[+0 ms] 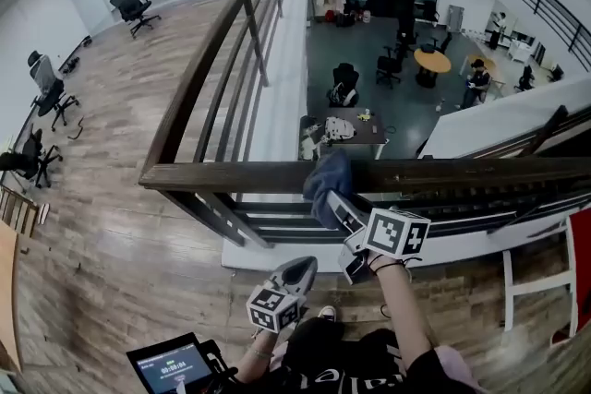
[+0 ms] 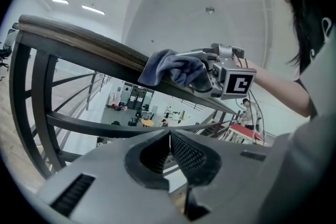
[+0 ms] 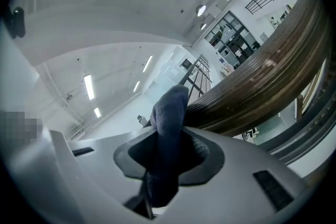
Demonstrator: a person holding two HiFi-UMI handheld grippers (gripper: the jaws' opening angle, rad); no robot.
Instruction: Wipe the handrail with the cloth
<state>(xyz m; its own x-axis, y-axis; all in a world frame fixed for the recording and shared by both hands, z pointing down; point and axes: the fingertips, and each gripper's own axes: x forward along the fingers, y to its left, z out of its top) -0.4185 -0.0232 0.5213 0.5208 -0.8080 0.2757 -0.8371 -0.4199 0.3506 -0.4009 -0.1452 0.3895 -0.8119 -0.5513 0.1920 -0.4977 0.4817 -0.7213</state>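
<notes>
A dark wooden handrail (image 1: 231, 175) runs across the head view above a metal balustrade. A blue-grey cloth (image 1: 325, 183) lies draped over the rail near its middle, and my right gripper (image 1: 340, 209) is shut on it from the near side. In the right gripper view the cloth (image 3: 167, 134) fills the jaws and presses against the handrail (image 3: 262, 86). My left gripper (image 1: 297, 272) hangs below the rail, shut and holding nothing. The left gripper view looks up past the left gripper (image 2: 169, 140) at the cloth (image 2: 170, 68) on the handrail (image 2: 89, 42).
A second handrail (image 1: 226, 23) runs away at the corner on the left, over wood flooring. Below the balustrade lies an open lower floor with tables and chairs (image 1: 429, 62). Office chairs (image 1: 134, 6) stand at the far left. A red-and-white frame (image 1: 549, 272) stands at the right.
</notes>
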